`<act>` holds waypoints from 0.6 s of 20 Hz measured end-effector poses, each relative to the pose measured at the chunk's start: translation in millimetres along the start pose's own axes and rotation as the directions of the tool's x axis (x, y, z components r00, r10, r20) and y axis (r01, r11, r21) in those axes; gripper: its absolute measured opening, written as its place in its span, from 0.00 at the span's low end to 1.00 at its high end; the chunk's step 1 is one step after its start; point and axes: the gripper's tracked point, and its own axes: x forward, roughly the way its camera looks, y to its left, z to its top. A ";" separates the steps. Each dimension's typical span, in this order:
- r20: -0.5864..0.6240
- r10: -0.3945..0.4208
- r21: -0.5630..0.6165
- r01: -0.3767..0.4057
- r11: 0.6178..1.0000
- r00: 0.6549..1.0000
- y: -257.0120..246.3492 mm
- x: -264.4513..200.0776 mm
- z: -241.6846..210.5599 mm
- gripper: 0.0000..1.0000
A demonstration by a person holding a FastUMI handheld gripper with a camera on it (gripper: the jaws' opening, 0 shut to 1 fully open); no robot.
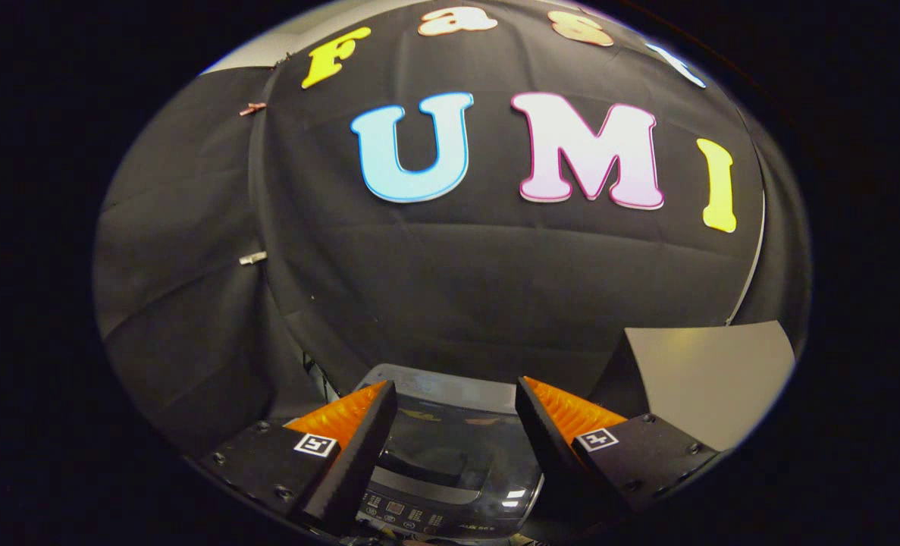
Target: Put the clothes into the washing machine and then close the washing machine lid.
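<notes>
I hold my gripper (456,394) level, facing the cloth wall (495,288), fingers spread and empty. The washer (453,447), lid down, sits below, showing between the fingers.

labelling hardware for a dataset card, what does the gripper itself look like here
The gripper has two wedge-shaped fingers with ribbed inner faces, tapering to points. Each sits on a black block fastened with small screws and bearing a square black-and-white marker tag. The fingers stand apart, framing the glossy dark-lidded washing machine below.
</notes>
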 end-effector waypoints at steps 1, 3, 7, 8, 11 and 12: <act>0.034 0.009 0.002 -0.009 1.000 0.999 0.9 -17.8 7.5 0.98; 0.104 0.020 0.017 -0.022 1.000 0.994 -2.4 -51.3 18.0 0.98; 0.202 0.054 0.039 -0.063 0.997 0.978 -9.9 -115.1 25.1 0.98; 0.224 0.060 0.033 -0.069 0.997 0.973 -12.6 -130.9 26.3 0.98; 0.295 0.049 0.026 -0.059 0.998 0.954 -25.9 -175.7 32.2 0.98; 0.318 0.041 0.030 -0.053 0.998 0.947 -30.5 -189.0 32.7 0.98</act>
